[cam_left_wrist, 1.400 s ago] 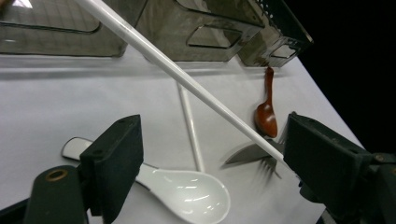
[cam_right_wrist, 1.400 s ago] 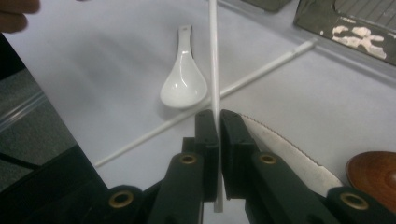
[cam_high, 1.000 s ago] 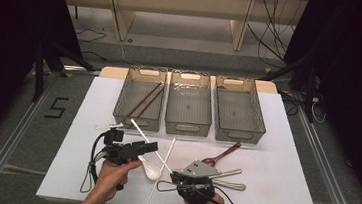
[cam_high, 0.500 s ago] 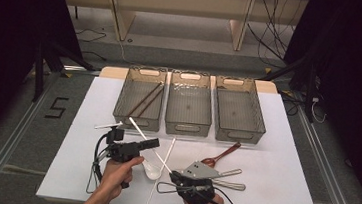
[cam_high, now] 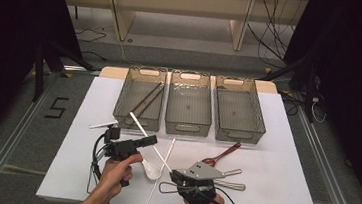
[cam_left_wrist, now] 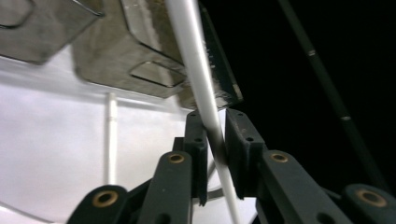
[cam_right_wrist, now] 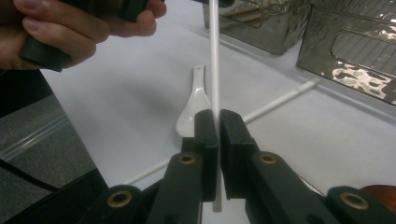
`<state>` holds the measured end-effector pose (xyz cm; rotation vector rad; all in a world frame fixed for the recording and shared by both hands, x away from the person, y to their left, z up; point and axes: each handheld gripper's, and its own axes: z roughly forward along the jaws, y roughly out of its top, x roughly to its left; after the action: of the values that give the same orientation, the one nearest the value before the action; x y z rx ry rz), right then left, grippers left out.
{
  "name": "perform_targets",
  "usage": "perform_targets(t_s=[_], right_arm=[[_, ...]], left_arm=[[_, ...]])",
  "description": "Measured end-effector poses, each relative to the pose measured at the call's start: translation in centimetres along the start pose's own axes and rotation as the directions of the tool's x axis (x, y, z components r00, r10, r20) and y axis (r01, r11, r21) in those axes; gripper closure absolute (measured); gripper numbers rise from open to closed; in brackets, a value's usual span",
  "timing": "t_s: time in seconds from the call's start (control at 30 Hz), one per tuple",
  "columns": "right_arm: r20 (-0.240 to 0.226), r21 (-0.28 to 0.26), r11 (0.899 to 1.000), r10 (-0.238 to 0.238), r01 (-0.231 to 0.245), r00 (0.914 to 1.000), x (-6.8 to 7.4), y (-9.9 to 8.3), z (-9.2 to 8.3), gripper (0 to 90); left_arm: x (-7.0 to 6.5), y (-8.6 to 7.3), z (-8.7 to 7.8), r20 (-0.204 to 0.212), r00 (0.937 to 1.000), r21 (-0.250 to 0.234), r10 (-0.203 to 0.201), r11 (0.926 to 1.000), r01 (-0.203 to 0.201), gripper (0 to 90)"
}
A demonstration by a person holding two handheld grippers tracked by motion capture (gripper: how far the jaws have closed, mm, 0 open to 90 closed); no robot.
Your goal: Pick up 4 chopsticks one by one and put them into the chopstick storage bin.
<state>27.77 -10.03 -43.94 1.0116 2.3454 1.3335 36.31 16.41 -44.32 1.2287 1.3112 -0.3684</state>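
A long white chopstick (cam_high: 139,125) slants across the white table top, bridging my two grippers. My left gripper (cam_high: 151,140) has just been closing its jaws, and in the left gripper view (cam_left_wrist: 217,135) they sit tight on the chopstick (cam_left_wrist: 196,70), which crosses them at an angle. The right gripper (cam_high: 176,174), under its grey plate, is shut on the chopstick's near end. In the right gripper view (cam_right_wrist: 218,130) the chopstick (cam_right_wrist: 214,60) rises straight up toward the left hand (cam_right_wrist: 70,28).
Three dark see-through trays (cam_high: 187,127) line the far side; the left tray (cam_high: 120,111) holds brown chopsticks (cam_high: 146,101). On the table lie a white spoon (cam_high: 151,169), a second white chopstick (cam_high: 162,170), a white stick (cam_high: 102,124), a brown spoon (cam_high: 221,156) and metal cutlery (cam_high: 231,185).
The left gripper's jaws have closed in around the white chopstick. Both hands have stayed where they were, and the right gripper has kept its grip.
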Motion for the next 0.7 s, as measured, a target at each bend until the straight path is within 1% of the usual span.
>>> perform_targets(t_s=[0.03, 0.1, 0.13, 0.23, 0.27, 0.33, 0.4, 0.43, 0.47, 0.5, 0.53, 0.57, 0.6, 0.63, 0.67, 0.7], right_arm=[[0.0, 0.0, 1.0, 0.0, 0.0, 1.0, 0.0, 0.0, 0.0, 86.7], [-0.005, 0.003, 1.0, 0.004, -0.004, 1.0, 0.0, -0.1, 0.1, 86.6], [-0.009, 0.005, 1.0, 0.006, -0.006, 0.9999, 0.0, -0.2, 0.3, 86.4], [-0.009, 0.009, 1.0, 0.007, -0.007, 0.9999, 0.0, -0.2, 0.4, 85.6], [-0.011, 0.008, 1.0, 0.005, -0.005, 0.9999, 0.0, -0.2, 0.3, 84.7], [-0.015, 0.001, 1.0, 0.01, -0.01, 0.9998, 0.0, -0.1, 0.2, 79.1], [-0.025, -0.007, 1.0, 0.018, -0.018, 0.9995, -0.4, 0.1, -0.2, 69.7], [-0.028, -0.005, 1.0, 0.022, -0.022, 0.9994, -0.6, 0.1, -0.3, 67.5], [-0.028, -0.005, 1.0, 0.022, -0.022, 0.9994, -0.6, 0.1, -0.3, 67.5], [-0.029, -0.005, 1.0, 0.028, -0.028, 0.9992, -0.9, 0.1, -0.6, 62.3], [-0.03, -0.005, 0.999, 0.035, -0.035, 0.9989, -1.0, 0.1, -0.7, 58.3], [-0.03, -0.005, 0.999, 0.035, -0.035, 0.9989, -1.0, 0.1, -0.7, 58.3], [-0.037, -0.006, 0.999, 0.047, -0.047, 0.9982, -1.4, -0.1, -0.9, 52.9], [-0.037, -0.006, 0.999, 0.047, -0.047, 0.9982, -1.4, -0.1, -0.9, 52.9], [-0.037, -0.008, 0.999, 0.051, -0.051, 0.998, -1.5, -0.1, -1.0, 50.5], [-0.036, -0.005, 0.999, 0.053, -0.053, 0.998, -1.6, -0.2, -1.1, 48.6]], left_arm=[[0.0, 0.0, 0.0, 0.0, 1.0, 0.0, 0.0, 1.0, 0.0, 80.5], [0.0, 0.1, 0.0, 0.034, 0.9992, 0.004, -0.02, 0.9998, 0.019, 81.6], [-0.1, 0.1, -0.1, 0.049, 0.9984, 0.007, -0.029, 0.9996, 0.028, 83.6], [-0.6, 0.2, -0.1, 0.05, 0.9988, 0.012, -0.001, 0.9999, 0.0, 83.7], [-0.7, 0.2, -0.2, 0.041, 0.999, 0.013, 0.018, 0.9997, -0.019, 83.8], [-1.0, 0.4, -0.3, 0.01, 0.9978, 0.014, 0.065, 0.9978, -0.065, 83.9], [-1.3, 0.7, -0.5, -0.008, 0.9953, 0.018, 0.097, 0.9951, -0.097, 83.9], [-1.4, 0.8, -0.6, -0.016, 0.9932, 0.02, 0.116, 0.9931, -0.115, 83.9], [-1.6, 1.0, -0.7, -0.025, 0.9909, 0.022, 0.132, 0.991, -0.132, 83.9], [-1.8, 1.2, -0.7, -0.033, 0.9887, 0.025, 0.146, 0.989, -0.146, 83.9], [-2.2, 1.8, -0.9, -0.054, 0.9804, 0.033, 0.189, 0.9817, -0.188, 83.9], [-2.2, 1.8, -0.9, -0.054, 0.9804, 0.033, 0.189, 0.9817, -0.188, 83.9], [-2.4, 2.2, -0.9, -0.062, 0.9765, 0.036, 0.206, 0.9783, -0.204, 83.9], [-2.7, 2.5, -1.0, -0.069, 0.973, 0.038, 0.22, 0.9752, -0.218, 83.9], [-2.9, 2.9, -1.0, -0.077, 0.9685, 0.041, 0.237, 0.9713, -0.234, 83.8], [-3.2, 3.3, -1.0, -0.088, 0.9623, 0.045, 0.257, 0.9661, -0.254, 83.8]])
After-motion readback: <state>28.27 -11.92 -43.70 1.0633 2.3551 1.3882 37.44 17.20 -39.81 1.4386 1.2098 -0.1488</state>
